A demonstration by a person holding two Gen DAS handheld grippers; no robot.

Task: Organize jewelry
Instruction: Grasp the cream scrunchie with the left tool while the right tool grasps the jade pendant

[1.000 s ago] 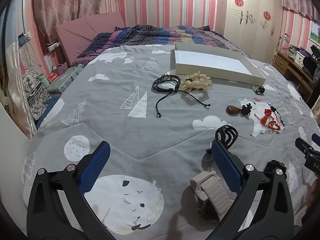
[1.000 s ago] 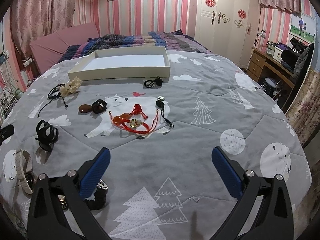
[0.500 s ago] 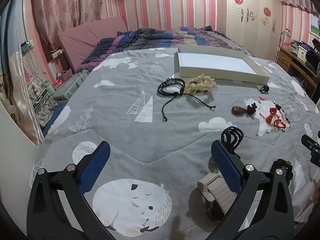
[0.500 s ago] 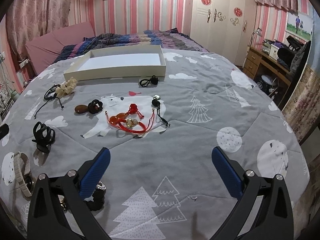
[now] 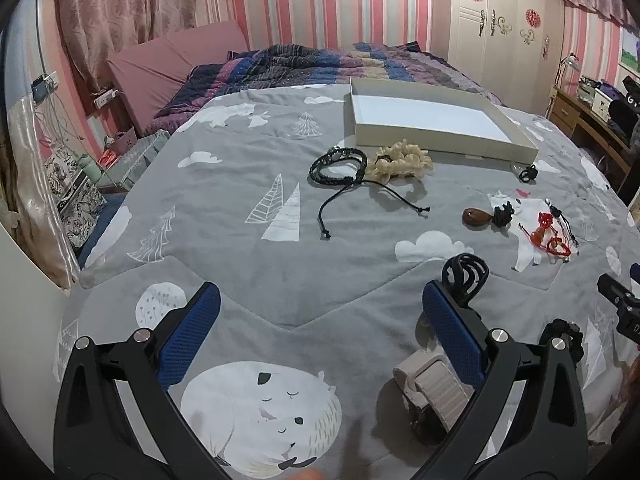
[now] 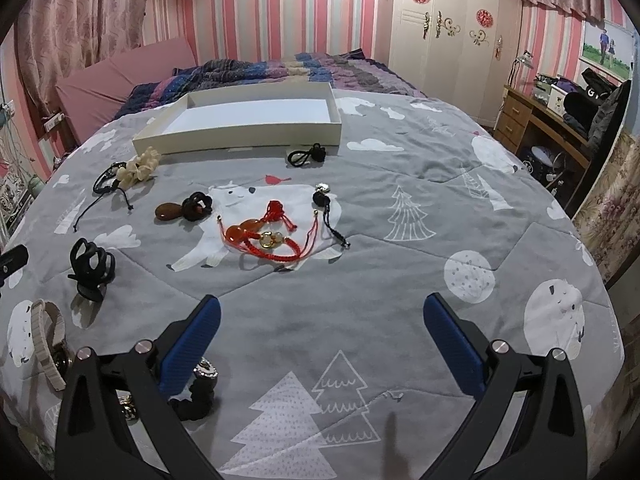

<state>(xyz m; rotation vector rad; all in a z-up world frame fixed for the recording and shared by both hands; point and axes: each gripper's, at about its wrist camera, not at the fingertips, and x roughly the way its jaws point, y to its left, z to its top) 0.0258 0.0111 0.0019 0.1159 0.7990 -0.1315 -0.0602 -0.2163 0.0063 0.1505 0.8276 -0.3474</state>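
Right wrist view: right gripper [image 6: 320, 320] gapes wide, empty, hovering over the bedspread [image 6: 400, 280] short of the red bracelet [image 6: 272, 240]. Pieces lie scattered, none in the tray [image 6: 256, 132] at the far end (probably the sorting target). Left gripper [image 5: 320, 308] also wide, nothing held; black clip [image 5: 466, 274] and beige strap [image 5: 436, 384] sit by its right finger, likely first picks.

A bed covered by a grey quilt [image 6: 400, 280] printed with white trees, clouds and animals. On it lie a shallow white tray [image 6: 240, 136], a cream scrunchie [image 6: 140, 168], a black cord bracelet [image 5: 340, 168], a black claw clip [image 6: 92, 268], red cord bracelets [image 6: 272, 240] and a beige watch [image 5: 436, 388].
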